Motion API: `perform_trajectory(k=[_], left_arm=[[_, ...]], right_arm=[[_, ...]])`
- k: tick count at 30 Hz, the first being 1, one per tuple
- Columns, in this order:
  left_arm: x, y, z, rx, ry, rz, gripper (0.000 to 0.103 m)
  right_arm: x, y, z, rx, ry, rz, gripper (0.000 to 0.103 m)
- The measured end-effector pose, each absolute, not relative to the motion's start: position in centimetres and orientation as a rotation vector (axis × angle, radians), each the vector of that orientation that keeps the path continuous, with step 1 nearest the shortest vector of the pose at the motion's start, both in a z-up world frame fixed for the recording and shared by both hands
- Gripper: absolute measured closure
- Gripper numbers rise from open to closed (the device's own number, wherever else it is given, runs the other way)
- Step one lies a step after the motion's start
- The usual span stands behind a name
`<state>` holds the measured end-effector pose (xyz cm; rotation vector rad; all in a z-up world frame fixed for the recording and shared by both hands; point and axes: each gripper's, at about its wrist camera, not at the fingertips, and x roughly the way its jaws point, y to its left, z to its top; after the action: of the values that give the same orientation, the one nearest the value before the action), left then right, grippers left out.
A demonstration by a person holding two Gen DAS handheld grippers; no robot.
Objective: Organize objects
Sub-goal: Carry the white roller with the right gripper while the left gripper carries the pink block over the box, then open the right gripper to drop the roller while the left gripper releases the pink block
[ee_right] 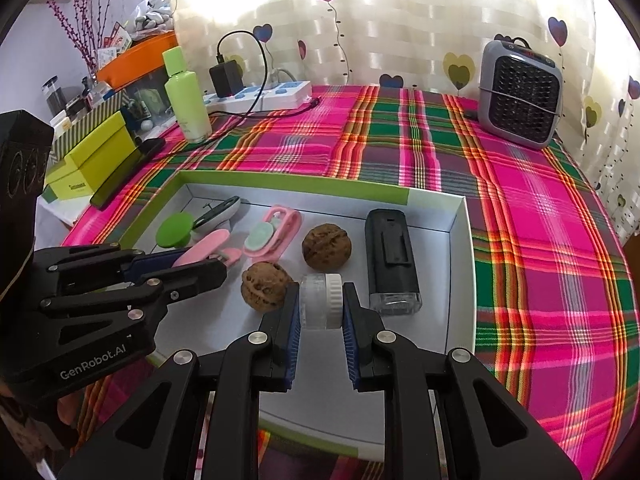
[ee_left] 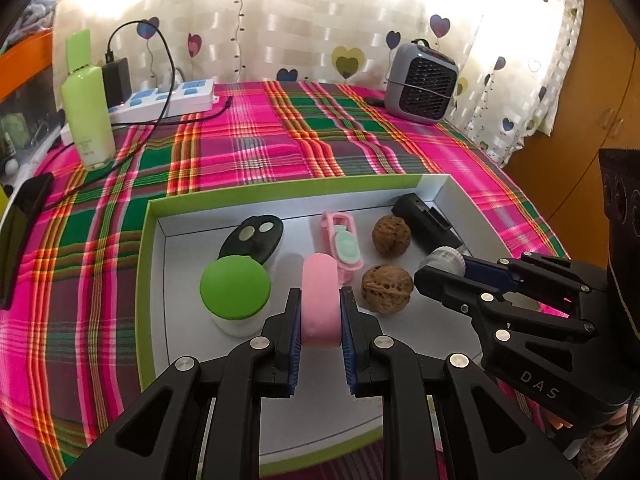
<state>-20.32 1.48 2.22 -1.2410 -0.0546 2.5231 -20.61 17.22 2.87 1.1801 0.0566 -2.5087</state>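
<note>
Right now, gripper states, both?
Left gripper: shut on the pink case.
Right gripper: shut on the small clear jar.

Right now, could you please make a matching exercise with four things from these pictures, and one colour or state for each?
Things:
1. pink case
2. small clear jar
3. round lid
4. walnuts

Colour or state:
A. green
B. lying loose in the box
C. held by the right gripper
D. held by the left gripper

Pairs: 1-D, 2-C, 3-A, 4-B
</note>
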Motion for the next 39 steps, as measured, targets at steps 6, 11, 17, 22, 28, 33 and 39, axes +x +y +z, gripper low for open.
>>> perform_trajectory(k=[6,11,17,22,28,33,39], left_arm=[[-20.82,1.64,1.86,-1.254,-0.061,2.518,0.087],[-21.23,1.66,1.56,-1.267,-0.054,2.529,0.087],[-21.38,1.75,1.54,-1.266,-0.053,2.538,0.087],[-21.40,1.84,1.52,-1.265,-0.041,2.549,0.087],[-21.37,1.85,1.56,-1.266,-0.030,2.553,0.087],[-21.30,2.01,1.56,-1.268,-0.020,2.558,0.086],[-21.27,2.14,1.60,-1.265,-0.016,2.551,0.077]], right_arm=[[-21.14,17.23,2.37,1.198,0.062,-2.507,0.083],[-21.40,17.13,2.03,1.203,0.071,-2.506,0.083],[-21.52,17.03,1.95,1.196,0.075,-2.513,0.083],[-21.55,17.01,1.89,1.191,0.084,-2.517,0.083],[-21.54,16.98,1.87,1.190,0.080,-2.517,0.083],[-21.57,16.97,1.86,1.191,0.076,-2.518,0.083],[-21.56,17.01,1.86,1.190,0.075,-2.518,0.083]])
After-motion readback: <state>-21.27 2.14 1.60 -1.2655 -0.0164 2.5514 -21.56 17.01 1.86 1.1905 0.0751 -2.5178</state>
